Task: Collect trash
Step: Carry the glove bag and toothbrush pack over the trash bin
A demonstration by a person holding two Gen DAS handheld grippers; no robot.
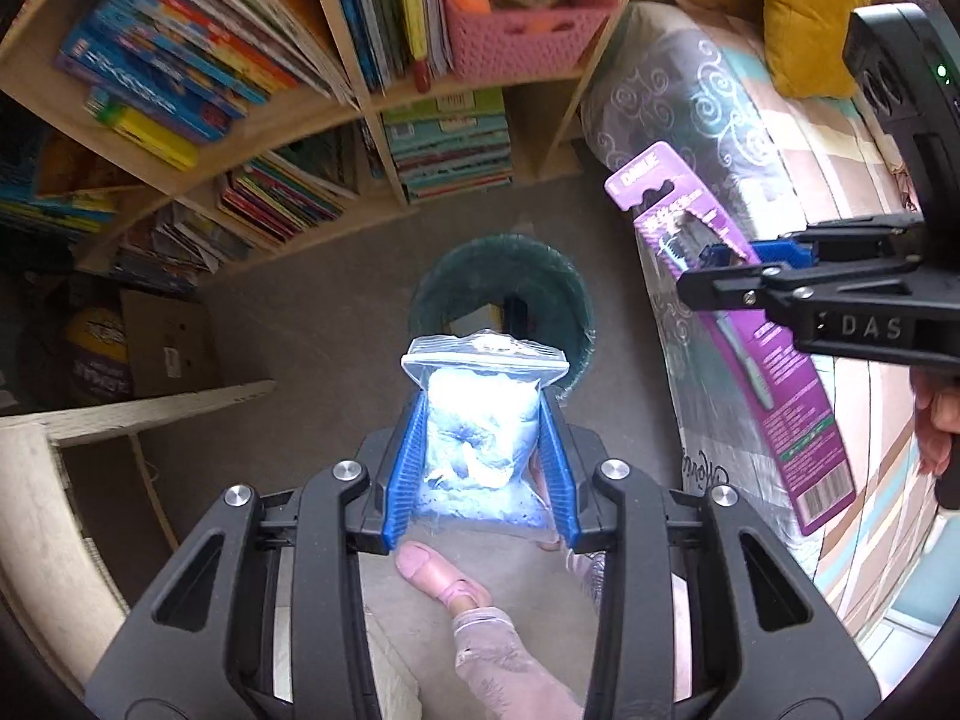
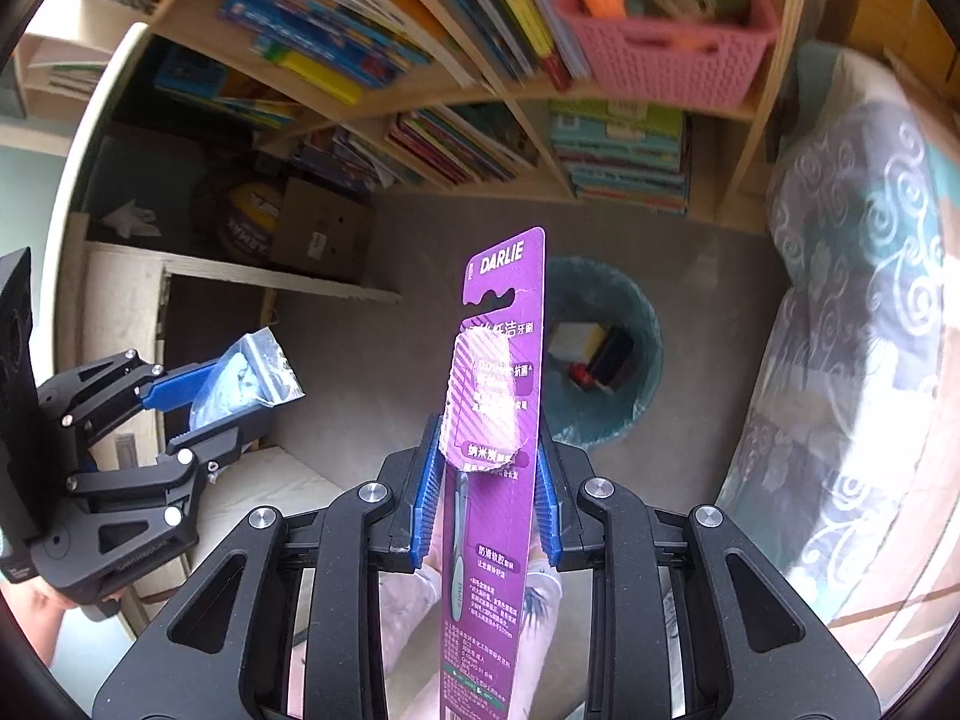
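— Against the wall: tall pale wooden bookshelf (image 2: 480,90), crammed with colourful books, pink woven plastic basket (image 2: 666,54) on an upper shelf.

— Beside it, brown cardboard box (image 2: 318,234); right, grey swirl-patterned bedding (image 1: 678,114), mustard-yellow cushion (image 1: 810,12).

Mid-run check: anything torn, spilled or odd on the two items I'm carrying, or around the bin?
One thing: the purple toothbrush package in the right gripper is damaged; its clear blister front is ripped, with ragged white edges. The zip bag in the left gripper looks sealed. No spill shows around the bin.
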